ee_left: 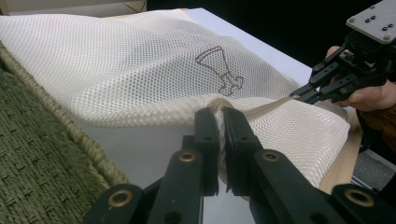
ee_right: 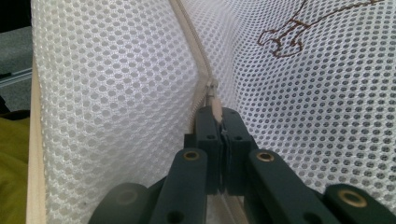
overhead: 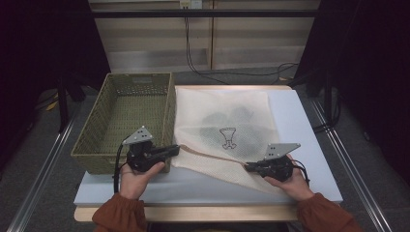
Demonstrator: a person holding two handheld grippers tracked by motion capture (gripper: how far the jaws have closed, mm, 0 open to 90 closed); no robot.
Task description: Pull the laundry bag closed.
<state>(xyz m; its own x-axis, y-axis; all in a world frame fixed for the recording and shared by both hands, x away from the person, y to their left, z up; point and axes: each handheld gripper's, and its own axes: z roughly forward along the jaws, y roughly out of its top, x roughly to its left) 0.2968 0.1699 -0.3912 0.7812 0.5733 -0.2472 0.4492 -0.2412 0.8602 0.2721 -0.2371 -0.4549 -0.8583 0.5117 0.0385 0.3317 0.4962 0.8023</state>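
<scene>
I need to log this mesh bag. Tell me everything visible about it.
The mesh bag is cream netting with a brown printed emblem and a beige zipper along its near edge. It lies flat on the white table beside the green basket, dark contents showing through. The left gripper pinches the zipper's end; the right gripper pinches its pull.

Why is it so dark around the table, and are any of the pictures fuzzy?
High view: light falls on the table and the mesh bag, while the edges go black. Left gripper view: the bag is sharp, the near jaws and green basket soft. Right gripper view: the mesh is crisp, the jaws' base blurred.
</scene>
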